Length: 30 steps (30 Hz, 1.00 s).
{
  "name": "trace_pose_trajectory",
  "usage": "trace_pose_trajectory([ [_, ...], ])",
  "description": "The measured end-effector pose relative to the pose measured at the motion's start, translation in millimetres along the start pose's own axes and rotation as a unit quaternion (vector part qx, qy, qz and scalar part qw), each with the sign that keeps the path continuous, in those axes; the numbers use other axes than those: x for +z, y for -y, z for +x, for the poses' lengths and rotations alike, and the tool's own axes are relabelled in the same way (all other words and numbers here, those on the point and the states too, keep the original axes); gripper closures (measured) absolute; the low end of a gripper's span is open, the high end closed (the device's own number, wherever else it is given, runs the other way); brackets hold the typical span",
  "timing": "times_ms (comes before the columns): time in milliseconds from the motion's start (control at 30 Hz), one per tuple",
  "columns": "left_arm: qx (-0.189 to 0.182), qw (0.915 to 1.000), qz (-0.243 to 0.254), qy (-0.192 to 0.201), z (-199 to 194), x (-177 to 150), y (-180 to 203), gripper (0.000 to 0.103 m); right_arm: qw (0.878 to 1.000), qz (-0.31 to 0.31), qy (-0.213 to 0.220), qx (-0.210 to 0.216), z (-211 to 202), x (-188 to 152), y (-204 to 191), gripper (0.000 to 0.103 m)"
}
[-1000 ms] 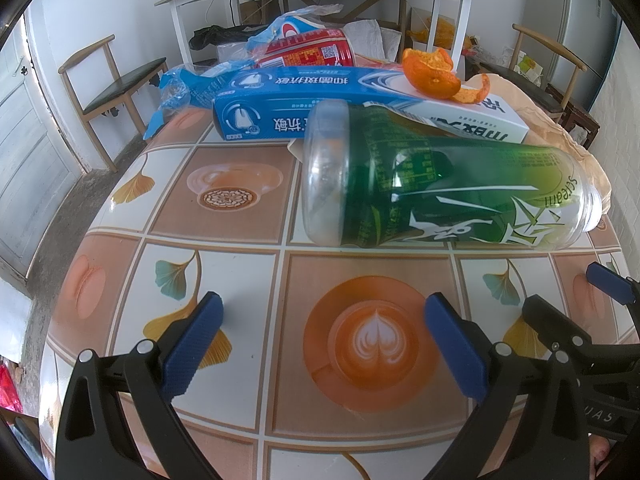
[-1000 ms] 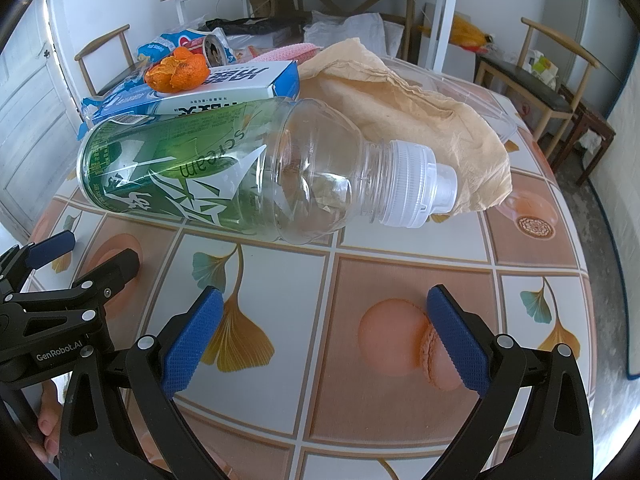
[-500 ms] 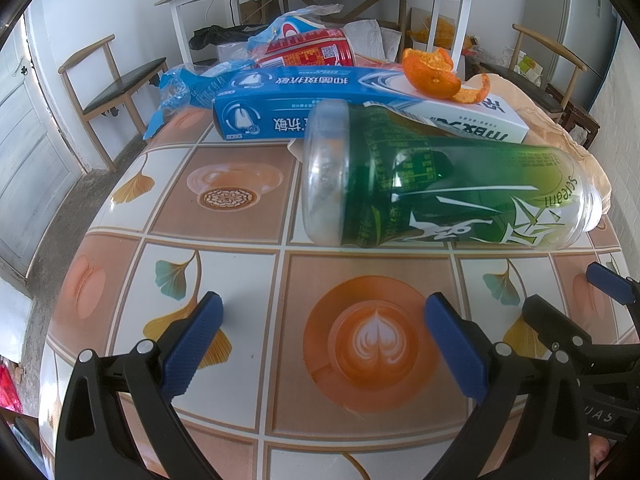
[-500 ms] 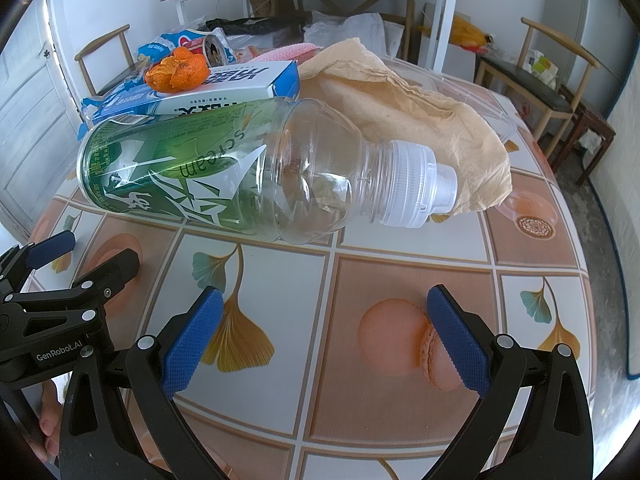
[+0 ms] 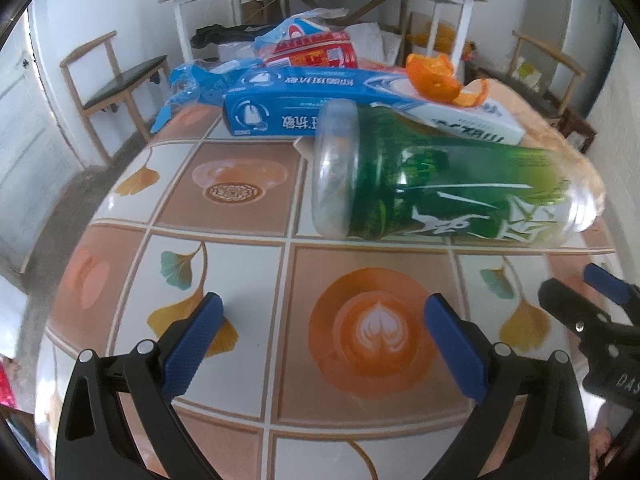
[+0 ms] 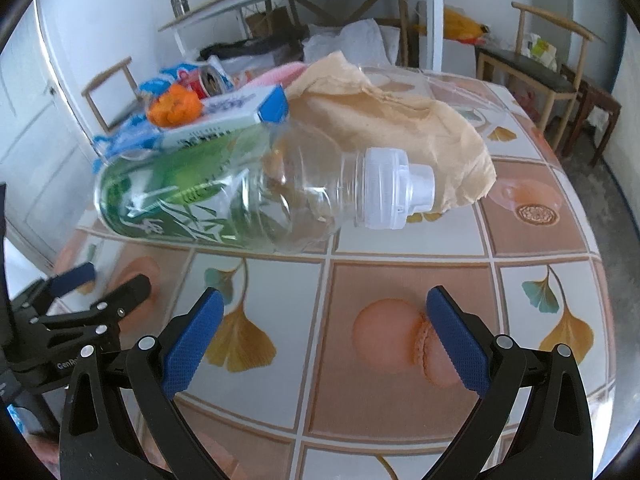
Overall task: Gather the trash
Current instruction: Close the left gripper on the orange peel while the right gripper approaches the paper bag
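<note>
Two grippers, left gripper point(image 5: 324, 344) and right gripper point(image 6: 326, 338), hover over the table point(image 5: 256, 344) near its close edge, jaws spread wide, grasping nothing. The bottle point(image 6: 240, 196), green label partly reading "scream" elsewhere blurred, lies on its side mid-table, touching a blue toothpaste box point(image 5: 320, 116) printed in Chinese characters. Orange peel point(image 5: 440, 80) sits on that box; brown paper point(image 6: 400, 128) lies behind the bottle's cap.
</note>
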<state>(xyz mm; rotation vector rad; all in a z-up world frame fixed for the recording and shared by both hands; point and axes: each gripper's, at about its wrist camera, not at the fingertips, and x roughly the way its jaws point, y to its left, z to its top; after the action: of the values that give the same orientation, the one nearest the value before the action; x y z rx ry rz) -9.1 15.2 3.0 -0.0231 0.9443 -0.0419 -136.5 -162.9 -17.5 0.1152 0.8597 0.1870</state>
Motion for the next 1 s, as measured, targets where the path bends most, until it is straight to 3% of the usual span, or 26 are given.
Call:
trace_pose_trajectory([
  [167, -0.059, 0.9965, -0.032, 0.05, -21, -5, -18, 0.004, 0.999, 0.009, 0.042, 0.025, -15, 0, 3, 0.006],
  [300, -0.049, 0.9889, -0.053, 0.13, -48, -9, -32, 0.004, 0.997, 0.025, 0.058, 0.032, -21, 0, 10, 0.006],
  [367, -0.028, 0.9828, -0.035, 0.179, -65, -11, -33, 0.004, 0.997, 0.027, 0.07, 0.036, -25, 0, 12, 0.006],
  [467, -0.007, 0.977, -0.008, 0.213, -86, -5, -31, 0.004, 0.995, 0.027, 0.084, 0.038, -29, 0, 15, 0.006],
  [700, -0.072, 0.9797, 0.045, 0.182, -96, 42, -17, 0.006, 0.991, 0.032, 0.124, 0.031, -43, -2, 20, 0.009],
  [800, -0.101, 0.9756, 0.092, 0.172, -81, 60, 4, 0.016, 0.991, 0.049, 0.123, 0.025, -42, -2, 28, 0.017],
  [867, -0.115, 0.9728, 0.124, 0.158, -64, 71, 21, 0.028, 0.991, 0.063, 0.114, 0.035, -38, -2, 34, 0.019],
  [1000, -0.109, 0.9761, 0.139, 0.127, -25, 91, 42, 0.035, 0.989, 0.099, 0.103, 0.049, -34, -2, 49, 0.026],
])
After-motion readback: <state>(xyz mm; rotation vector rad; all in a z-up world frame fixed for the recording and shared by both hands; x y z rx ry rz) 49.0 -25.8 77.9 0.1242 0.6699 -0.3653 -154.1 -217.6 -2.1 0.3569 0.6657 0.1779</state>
